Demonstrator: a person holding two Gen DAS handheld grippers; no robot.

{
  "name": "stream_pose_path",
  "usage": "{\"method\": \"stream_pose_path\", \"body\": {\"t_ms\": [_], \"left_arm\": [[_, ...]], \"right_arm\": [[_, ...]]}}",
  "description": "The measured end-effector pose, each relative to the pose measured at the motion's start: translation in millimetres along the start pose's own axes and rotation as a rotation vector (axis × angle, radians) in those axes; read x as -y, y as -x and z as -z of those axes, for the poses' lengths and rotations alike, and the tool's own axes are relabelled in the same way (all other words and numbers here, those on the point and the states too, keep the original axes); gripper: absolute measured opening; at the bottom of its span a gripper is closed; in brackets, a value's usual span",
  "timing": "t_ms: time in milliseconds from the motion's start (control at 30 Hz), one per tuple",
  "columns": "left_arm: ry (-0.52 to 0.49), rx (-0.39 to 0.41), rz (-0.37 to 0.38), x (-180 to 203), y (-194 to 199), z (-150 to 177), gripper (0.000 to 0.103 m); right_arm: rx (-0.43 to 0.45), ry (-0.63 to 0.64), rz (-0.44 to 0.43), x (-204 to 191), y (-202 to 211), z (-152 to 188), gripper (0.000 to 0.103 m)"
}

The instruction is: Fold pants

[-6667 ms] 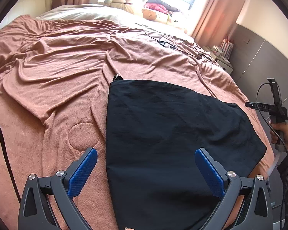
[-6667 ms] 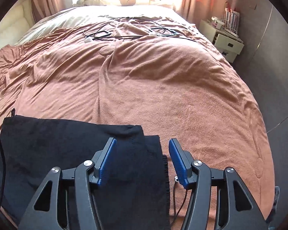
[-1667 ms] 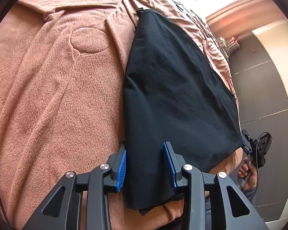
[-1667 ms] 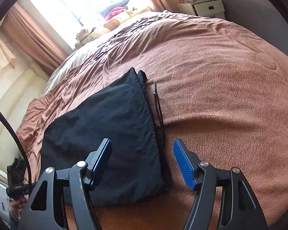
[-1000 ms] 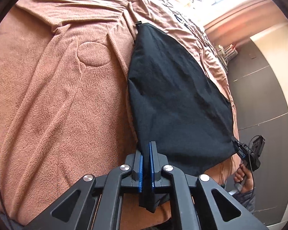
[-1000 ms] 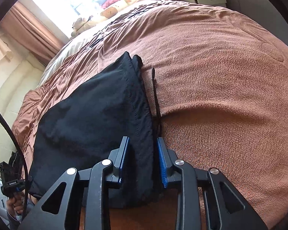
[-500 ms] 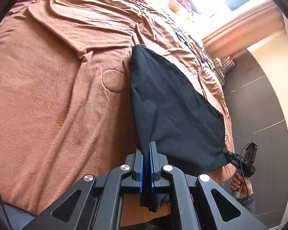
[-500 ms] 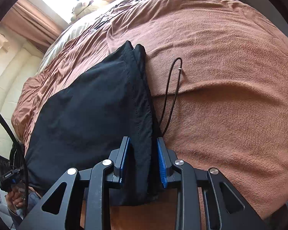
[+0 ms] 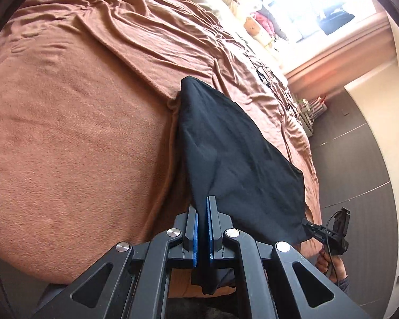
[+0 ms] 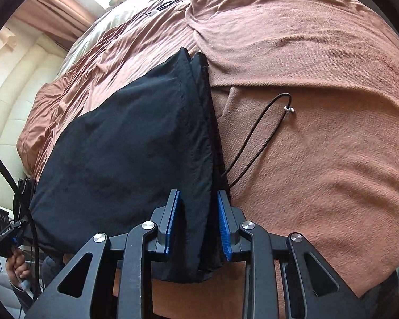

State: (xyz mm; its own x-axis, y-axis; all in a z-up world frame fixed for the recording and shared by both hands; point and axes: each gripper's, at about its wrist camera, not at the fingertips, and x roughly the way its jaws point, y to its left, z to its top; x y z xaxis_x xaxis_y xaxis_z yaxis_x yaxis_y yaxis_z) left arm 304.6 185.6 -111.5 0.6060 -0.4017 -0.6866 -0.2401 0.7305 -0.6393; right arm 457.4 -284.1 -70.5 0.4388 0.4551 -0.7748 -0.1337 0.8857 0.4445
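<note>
The near corners of the black woven-fabric pants (image 9: 234, 159) run down between the fingers and past the bed's edge, so where each hem ends is hidden behind the black gripper frames. In the left wrist view the left hand-held gripper (image 9: 202, 228) has its blue ribbed pads pressed nearly together, pinching one thin corner of the cloth. In the right wrist view the right hand-held gripper (image 10: 196, 223) pinches a thicker bundle of stacked layers, so its pads stand a little apart with fabric filling the gap. The pants (image 10: 135, 143) lie folded flat on the brown terry-textured bedspread (image 10: 319, 106), their near edge lifted off it by both grips; the surface is matte, faintly creased, with a stitched seam along the layered edge. A thin black drawstring cord with a small metal tip (image 10: 260, 130) loops out of that edge onto the bedspread. The bedspread (image 9: 79, 133) is rumpled into long ridges further up the bed. Plush toys near the bright window (image 9: 255, 26) are washed out and hard to make out.
</note>
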Motion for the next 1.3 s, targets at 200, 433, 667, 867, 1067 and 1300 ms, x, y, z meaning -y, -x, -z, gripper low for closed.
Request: {"method": "stream_pose_path", "body": {"t_ms": [200, 433, 667, 867, 1067, 1300], "left_arm": [[0.005, 0.019, 0.004, -16, 12, -7, 0.005], [0.007, 0.032, 0.032, -39, 28, -13, 0.005], [0.008, 0.033, 0.055, -56, 39, -16, 0.005], [0.022, 0.015, 0.069, -75, 41, -11, 0.005], [0.038, 0.008, 0.076, -82, 34, -11, 0.005], [0.049, -0.062, 0.042, -91, 15, 2, 0.018]], "right_arm": [[-0.013, 0.018, 0.012, -24, -10, 4, 0.025], [-0.008, 0.017, 0.017, -50, -22, 17, 0.025], [0.000, 0.023, 0.038, -72, -27, 31, 0.025], [0.034, 0.032, 0.089, -83, -29, 42, 0.025], [0.057, 0.025, 0.087, -81, -25, 49, 0.025], [0.072, -0.024, 0.075, -72, -19, 53, 0.025]]}}
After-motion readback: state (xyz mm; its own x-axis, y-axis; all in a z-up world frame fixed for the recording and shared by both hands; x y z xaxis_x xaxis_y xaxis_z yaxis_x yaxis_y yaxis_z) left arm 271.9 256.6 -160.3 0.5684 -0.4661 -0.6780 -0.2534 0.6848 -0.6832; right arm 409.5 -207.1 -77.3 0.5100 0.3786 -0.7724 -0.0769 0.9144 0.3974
